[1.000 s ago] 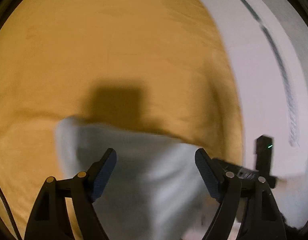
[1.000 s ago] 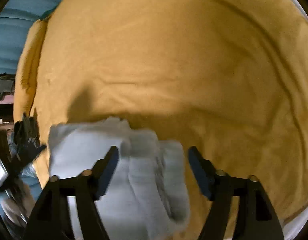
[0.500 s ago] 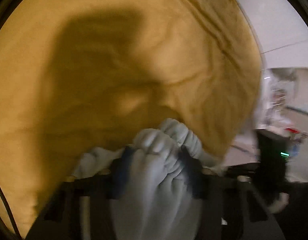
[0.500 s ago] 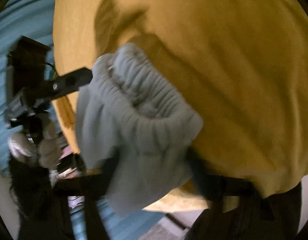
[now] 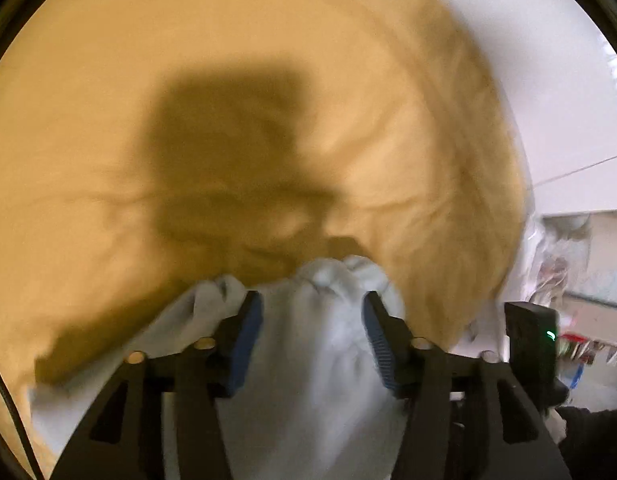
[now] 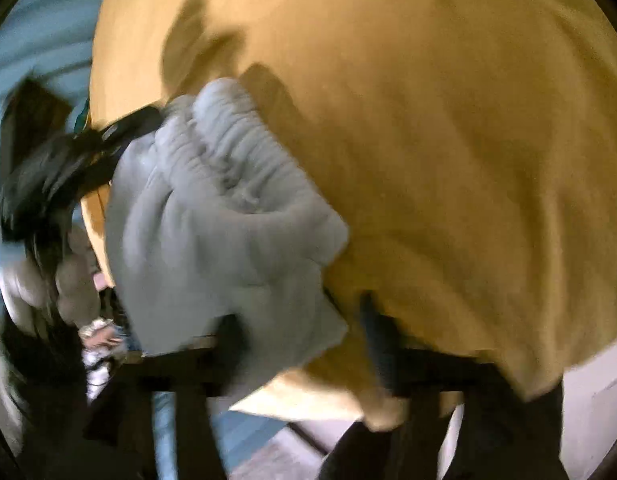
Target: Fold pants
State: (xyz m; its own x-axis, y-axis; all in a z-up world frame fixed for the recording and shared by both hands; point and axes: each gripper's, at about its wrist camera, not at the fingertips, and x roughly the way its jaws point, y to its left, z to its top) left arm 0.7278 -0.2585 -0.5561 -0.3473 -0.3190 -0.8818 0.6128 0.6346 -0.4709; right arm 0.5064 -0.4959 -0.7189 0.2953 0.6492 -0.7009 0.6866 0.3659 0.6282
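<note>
Folding looks to be in its early or middle stage, as a judgement: the pants (image 5: 308, 360) are bunched, not flat, and no neat stack shows anywhere. Pale grey-blue cloth lies heaped at the near edge of the mustard-yellow cover (image 5: 188, 80).

Left gripper (image 5: 312, 340): jaws have just been opening and now stand spread, the cloth lying between the blue pads (image 5: 244, 340); no pinch seen.

Right gripper (image 6: 304, 344): jaws have also just been opening; blurred, but a gap shows, and the ribbed waistband end of the pants (image 6: 220, 216) drapes over the left finger, not clamped.

Left to do, I judge: lay flat, smooth, fold over.

Count: one pair of pants, two grippers, one yellow cover. One person's dark hair (image 6: 48, 184) shows at the edge of the right view.
</note>
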